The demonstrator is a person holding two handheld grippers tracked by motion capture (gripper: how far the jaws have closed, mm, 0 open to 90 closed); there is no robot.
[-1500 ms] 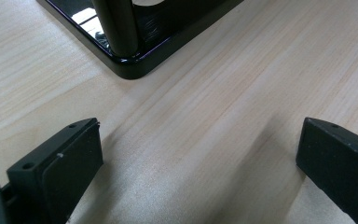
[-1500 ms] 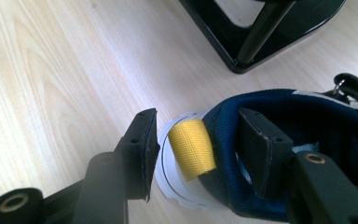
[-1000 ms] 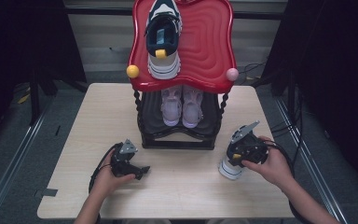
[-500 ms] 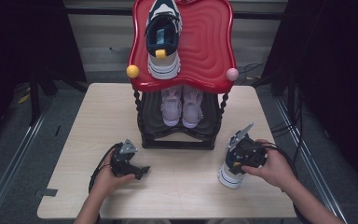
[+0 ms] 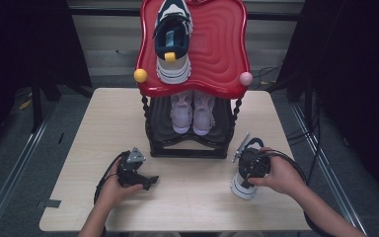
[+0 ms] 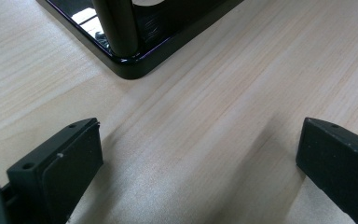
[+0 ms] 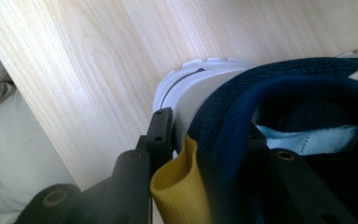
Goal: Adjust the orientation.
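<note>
Gripping the navy sneaker (image 7: 279, 107) by its heel collar, the right gripper (image 5: 249, 170) fingers (image 7: 161, 135) pinch it just beside the yellow pull tab (image 7: 179, 186), sole on the surface (image 5: 187, 197)

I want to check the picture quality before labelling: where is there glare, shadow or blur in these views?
High view: evenly lit table, black surroundings, sheen on the red shelf top. Left gripper view: glare on the rack's glossy black base, soft jaw shadows on the wood. Right gripper view: the yellow pull tab and navy shoe collar are close and slightly soft.
</note>
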